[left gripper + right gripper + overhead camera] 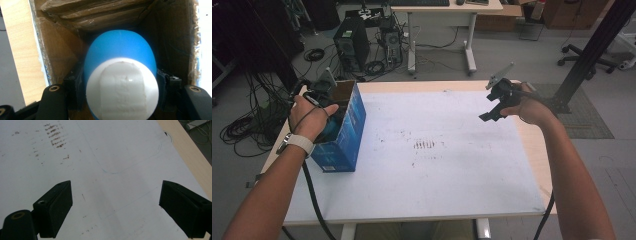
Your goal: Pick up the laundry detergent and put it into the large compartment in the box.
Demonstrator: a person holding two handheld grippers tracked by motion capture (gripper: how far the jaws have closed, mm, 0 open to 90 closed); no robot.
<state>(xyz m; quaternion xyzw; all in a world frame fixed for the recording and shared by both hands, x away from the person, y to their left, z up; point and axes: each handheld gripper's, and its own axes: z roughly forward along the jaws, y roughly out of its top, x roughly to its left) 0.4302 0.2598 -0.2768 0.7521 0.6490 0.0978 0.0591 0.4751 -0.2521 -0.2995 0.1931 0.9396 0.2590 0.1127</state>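
My left gripper [120,100] is clamped on a blue cup [120,75] with a white base — one black jaw presses each side of it. The cup sits inside the open blue cardboard box [343,131], mouth pointing down toward the brown folded flaps at the box's bottom, with the box's inner walls close around it. In the high view my left hand [309,120] hangs over the box's open top, and the box stands at the left edge of the white table [437,170]. My right gripper [116,207] is well away from the box, over the table's far right part — its jaws stand wide apart with nothing between them but the scuffed white surface beneath.
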